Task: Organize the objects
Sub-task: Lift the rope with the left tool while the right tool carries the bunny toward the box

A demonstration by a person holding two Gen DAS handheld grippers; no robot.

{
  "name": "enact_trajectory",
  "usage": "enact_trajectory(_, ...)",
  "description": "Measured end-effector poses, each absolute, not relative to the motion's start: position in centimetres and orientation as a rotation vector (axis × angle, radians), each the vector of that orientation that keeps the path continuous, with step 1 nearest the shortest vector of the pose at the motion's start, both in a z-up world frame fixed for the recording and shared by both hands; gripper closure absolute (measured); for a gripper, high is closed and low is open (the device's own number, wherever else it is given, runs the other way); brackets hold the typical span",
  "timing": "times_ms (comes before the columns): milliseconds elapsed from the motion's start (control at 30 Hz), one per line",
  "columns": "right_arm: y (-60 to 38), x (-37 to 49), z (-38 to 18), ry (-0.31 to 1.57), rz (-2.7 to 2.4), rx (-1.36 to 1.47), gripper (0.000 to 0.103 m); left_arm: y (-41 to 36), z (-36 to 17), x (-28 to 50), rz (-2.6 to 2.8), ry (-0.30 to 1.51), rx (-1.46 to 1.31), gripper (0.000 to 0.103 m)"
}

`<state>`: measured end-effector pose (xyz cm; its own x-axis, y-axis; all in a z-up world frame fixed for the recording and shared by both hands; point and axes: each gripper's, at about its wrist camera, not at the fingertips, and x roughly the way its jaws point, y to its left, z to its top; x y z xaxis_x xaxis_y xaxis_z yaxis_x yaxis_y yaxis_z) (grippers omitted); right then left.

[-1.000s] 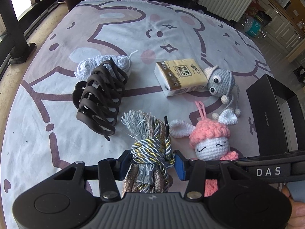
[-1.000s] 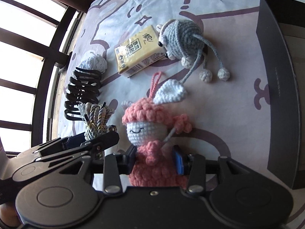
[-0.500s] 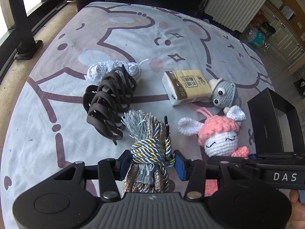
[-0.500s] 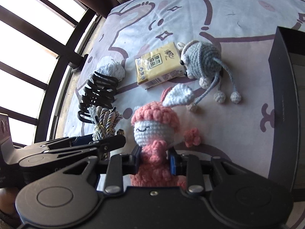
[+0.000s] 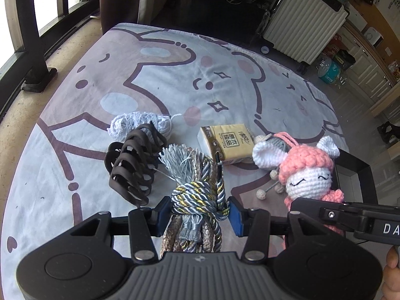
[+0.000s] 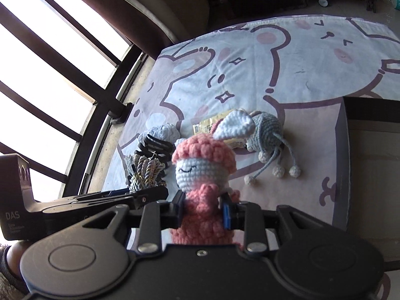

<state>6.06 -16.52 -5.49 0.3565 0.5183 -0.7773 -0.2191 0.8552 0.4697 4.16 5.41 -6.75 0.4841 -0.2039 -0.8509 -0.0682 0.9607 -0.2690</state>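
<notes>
My left gripper [image 5: 200,211] is shut on a grey and gold rope tassel [image 5: 198,195] and holds it above the printed cloth [image 5: 175,75]. My right gripper [image 6: 203,208] is shut on a pink crochet bunny doll [image 6: 202,165], lifted off the cloth; the doll also shows in the left wrist view [image 5: 308,175]. A black open box [image 6: 367,165] lies to the right. On the cloth lie a grey crochet mouse [image 6: 267,130], a yellow tissue pack [image 5: 228,142], a dark brown hair claw [image 5: 132,165] and a pale blue yarn bundle [image 5: 140,125].
A white ribbed suitcase [image 5: 302,17] stands beyond the cloth's far edge. Dark window bars [image 6: 75,57] run along the left side. A blue water jug [image 5: 330,70] and cabinets stand at the far right.
Both grippers have risen with their loads. The pink doll has come up off the cloth and now hangs in front of the grey mouse and tissue pack.
</notes>
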Motion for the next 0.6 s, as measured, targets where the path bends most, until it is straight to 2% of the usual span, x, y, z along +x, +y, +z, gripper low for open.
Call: enact_trajectory(600, -23.0, 6.5, 0.9, 0.925, 0.396, 0.280, 0.073, -1.9, 0.4, 8.1, -0.226, 0.966, -0.163, 0.054)
